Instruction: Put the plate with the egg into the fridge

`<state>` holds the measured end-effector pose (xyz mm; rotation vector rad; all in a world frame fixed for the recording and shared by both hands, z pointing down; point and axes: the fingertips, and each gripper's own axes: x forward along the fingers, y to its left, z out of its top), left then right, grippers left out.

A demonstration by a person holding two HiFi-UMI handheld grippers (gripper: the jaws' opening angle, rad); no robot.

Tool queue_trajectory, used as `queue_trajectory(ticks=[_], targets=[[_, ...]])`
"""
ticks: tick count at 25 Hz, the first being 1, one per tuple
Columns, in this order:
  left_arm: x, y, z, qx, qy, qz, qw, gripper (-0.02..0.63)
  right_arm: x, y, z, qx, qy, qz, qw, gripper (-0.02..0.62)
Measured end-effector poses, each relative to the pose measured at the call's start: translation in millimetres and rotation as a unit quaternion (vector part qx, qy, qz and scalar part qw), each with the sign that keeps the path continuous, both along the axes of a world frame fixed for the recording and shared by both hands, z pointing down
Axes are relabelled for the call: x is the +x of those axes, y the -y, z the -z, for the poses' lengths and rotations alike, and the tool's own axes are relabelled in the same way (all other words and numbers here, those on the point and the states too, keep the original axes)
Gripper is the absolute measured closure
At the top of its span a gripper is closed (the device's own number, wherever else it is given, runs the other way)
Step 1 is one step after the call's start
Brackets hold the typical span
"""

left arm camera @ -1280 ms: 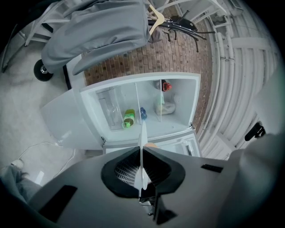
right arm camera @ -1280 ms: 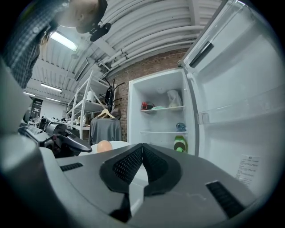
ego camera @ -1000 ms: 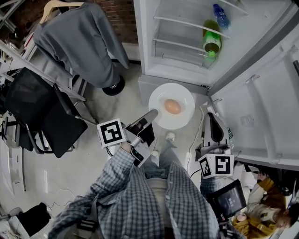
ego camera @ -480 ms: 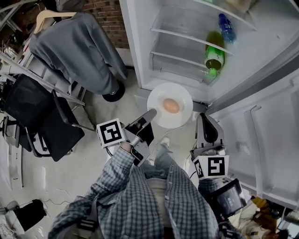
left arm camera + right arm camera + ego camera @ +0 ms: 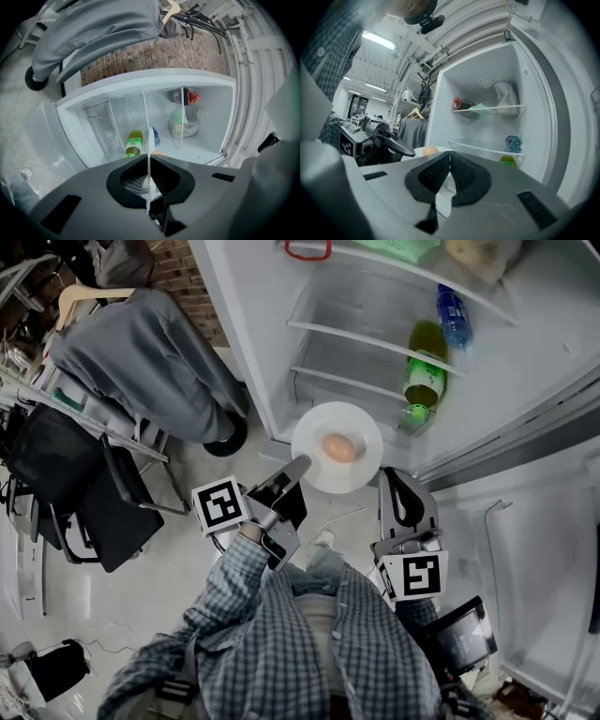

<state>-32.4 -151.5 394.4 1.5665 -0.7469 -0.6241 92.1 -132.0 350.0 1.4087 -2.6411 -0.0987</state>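
A white plate (image 5: 361, 432) carrying a brown egg (image 5: 339, 447) hangs level just in front of the open fridge (image 5: 375, 324), below its lower shelves. My left gripper (image 5: 300, 463) is shut on the plate's left rim. In the left gripper view that rim shows as a thin white edge, the plate (image 5: 149, 147), between the closed jaws of the left gripper (image 5: 149, 161). My right gripper (image 5: 395, 476) stands shut just off the plate's right edge, holding nothing that I can see. The right gripper view shows the egg (image 5: 430, 150) left of the right gripper (image 5: 450, 157).
On the fridge shelf lie a green bottle (image 5: 424, 357) and a blue bottle (image 5: 450, 301); a bag (image 5: 183, 124) sits on a higher shelf. The fridge door (image 5: 539, 549) stands open at right. A grey garment (image 5: 150, 348) on a rack and black chairs (image 5: 84, 484) are at left.
Both grippers and the plate have come closer to the fridge opening. The right gripper has drawn nearer to the plate's right edge. The left grip is unchanged.
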Motion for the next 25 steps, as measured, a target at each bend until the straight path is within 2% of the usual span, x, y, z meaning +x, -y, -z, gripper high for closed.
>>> queue_trajectory(ticks=[4,7,13,18,25], targets=[[6.1,17.7,-4.1,-0.001,0.005,0.008,1.0,0.588,4.6,17.2,6.3,0.008,0.012,0.005,1.0,0.589],[11.3,30.9,-4.1,0.003,0.005,0.015,0.9999,0.588,10.5,27.2,2.9,0.01,-0.005,0.014,1.0,0.589],[20.7,51.1,-5.1,0.006,0.01,0.021,0.9997,0.588,20.1,42.5,1.9,0.012,-0.005,0.011,1.0,0.589],[27.5,67.3,-9.6,0.004,0.005,0.021,0.9998,0.588,14.5,50.0,13.0,0.025,0.017,0.009,1.0,0.589],[36.3,99.5,-21.5,-0.01,0.012,0.007,0.9999,0.588,20.2,70.5,16.9,0.018,0.014,-0.017,1.0,0.589]])
